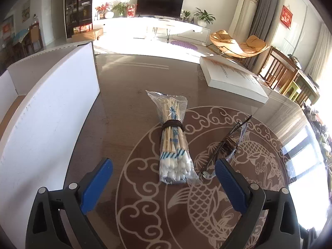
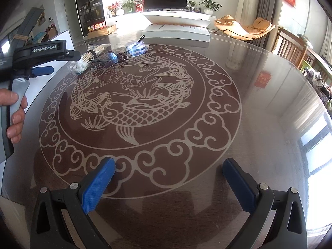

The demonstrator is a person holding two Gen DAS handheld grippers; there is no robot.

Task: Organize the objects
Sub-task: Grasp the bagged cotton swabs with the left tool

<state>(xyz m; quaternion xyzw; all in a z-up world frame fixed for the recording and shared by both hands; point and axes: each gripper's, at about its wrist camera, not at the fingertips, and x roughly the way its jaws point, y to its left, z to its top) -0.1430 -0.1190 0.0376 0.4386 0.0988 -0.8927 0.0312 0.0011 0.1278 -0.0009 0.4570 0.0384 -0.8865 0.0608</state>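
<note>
- Left gripper [image 1: 164, 172]: fingers [image 1: 97, 184] spread wide, nothing clamped; no earlier view to compare.
- Bag of cotton swabs [image 1: 173, 143] lies on the worktop [image 1: 124, 108] just ahead of the gap between those fingers, swab heads nearest, dark band around its middle.
- Eyeglasses [image 1: 228, 145], folded and tied with brown cord, just beyond the right finger, beside the bag.
- White box [image 1: 51, 112] left of the left finger; white book [image 1: 232, 76] far ahead, right.
- Right gripper [image 2: 169, 178]: fingers released, bare worktop between.
- A hand [image 2: 14, 114] holds the left gripper's handle.

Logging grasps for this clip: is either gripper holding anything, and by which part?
Nothing. The left gripper and right gripper are open and empty; the cotton swab pack lies untouched on the table.
</note>
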